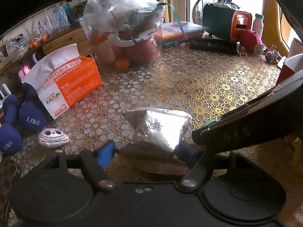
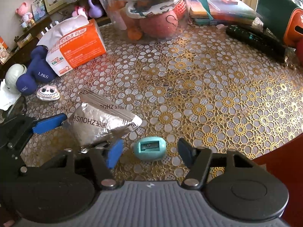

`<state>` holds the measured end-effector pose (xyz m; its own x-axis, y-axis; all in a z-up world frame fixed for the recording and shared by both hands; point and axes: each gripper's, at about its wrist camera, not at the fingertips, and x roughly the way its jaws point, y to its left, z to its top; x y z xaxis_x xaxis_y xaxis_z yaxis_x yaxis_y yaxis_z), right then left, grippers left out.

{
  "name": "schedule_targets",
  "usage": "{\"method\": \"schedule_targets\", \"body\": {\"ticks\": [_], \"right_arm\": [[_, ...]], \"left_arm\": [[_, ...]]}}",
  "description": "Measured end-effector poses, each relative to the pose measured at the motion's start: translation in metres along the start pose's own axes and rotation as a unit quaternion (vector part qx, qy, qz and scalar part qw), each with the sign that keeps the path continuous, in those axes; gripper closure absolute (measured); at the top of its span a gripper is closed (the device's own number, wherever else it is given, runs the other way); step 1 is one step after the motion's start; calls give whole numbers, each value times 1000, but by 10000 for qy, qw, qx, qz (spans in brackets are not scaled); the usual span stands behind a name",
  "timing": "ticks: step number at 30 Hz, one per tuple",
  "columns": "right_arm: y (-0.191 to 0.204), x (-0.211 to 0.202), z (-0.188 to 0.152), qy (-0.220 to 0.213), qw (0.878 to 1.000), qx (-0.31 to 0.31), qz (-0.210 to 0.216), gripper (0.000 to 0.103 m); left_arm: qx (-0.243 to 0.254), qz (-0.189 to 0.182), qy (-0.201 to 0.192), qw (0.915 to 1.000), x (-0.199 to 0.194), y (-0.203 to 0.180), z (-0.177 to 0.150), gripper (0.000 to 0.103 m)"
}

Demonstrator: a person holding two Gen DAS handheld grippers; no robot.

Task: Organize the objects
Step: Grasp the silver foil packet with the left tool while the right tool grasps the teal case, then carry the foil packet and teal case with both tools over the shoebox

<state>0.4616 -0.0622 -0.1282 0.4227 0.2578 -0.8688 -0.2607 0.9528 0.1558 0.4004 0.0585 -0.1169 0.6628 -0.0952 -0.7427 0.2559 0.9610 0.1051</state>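
Foil packet (image 1: 161,126), silver and crinkled, lying flat on the gold floral table cover (image 1: 208,87) between the two blue-padded fingers of the left gripper (image 1: 146,150). Far-side pad touching a packet corner; near-side pad (image 1: 106,151) just beside the opposite edge, with contact there not resolvable, so a true pinch cannot be told. Printed lettering on the packet upside down from the left wrist, legible as "USHI"; from the right wrist, "ZHOUSHI" beside characters too small to read.

Teal egg-shaped pencil sharpener (image 2: 150,148), blade slot facing up, resting on the cover midway between the fingers of the right gripper (image 2: 150,154). Fingers spread, bare cover showing on each side of the sharpener, neither pad touching it. Packet just outside the left finger (image 2: 114,154) of this gripper.

Beyond the left gripper's fingertips and to their left: orange-and-white tissue pack (image 1: 66,83) marked "KAI IN" with a heart-like mark between the letters and a large "2"; two navy dumbbells (image 1: 19,121), each end marked "1.5KG"; small white plush with a toothy grin (image 1: 53,138).

Straight ahead of both sets of fingertips: clear bin (image 1: 128,37) stuffed with bags and orange items. Ahead and to the right: black remote (image 1: 214,46) and a green-and-orange case (image 1: 227,22).
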Motion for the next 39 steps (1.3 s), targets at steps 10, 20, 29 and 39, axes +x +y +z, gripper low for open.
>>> {"method": "schedule_targets", "body": {"ticks": [10, 20, 29, 39], "right_arm": [[-2, -8, -3, -104, 9999, 108, -14, 66], [-22, -57, -14, -365, 9991, 209, 59, 66], [-44, -133, -36, -771, 9965, 166, 278, 66], [-80, -218, -76, -1198, 9921, 149, 341, 66]], "left_arm": [[-134, -87, -7, 9999, -6, 1, 1, 49], [-396, -225, -61, 9989, -39, 2, 4, 50], [-653, -327, -75, 9973, -98, -1, 12, 50], [-697, -573, -192, 9957, -163, -43, 6, 50]]}}
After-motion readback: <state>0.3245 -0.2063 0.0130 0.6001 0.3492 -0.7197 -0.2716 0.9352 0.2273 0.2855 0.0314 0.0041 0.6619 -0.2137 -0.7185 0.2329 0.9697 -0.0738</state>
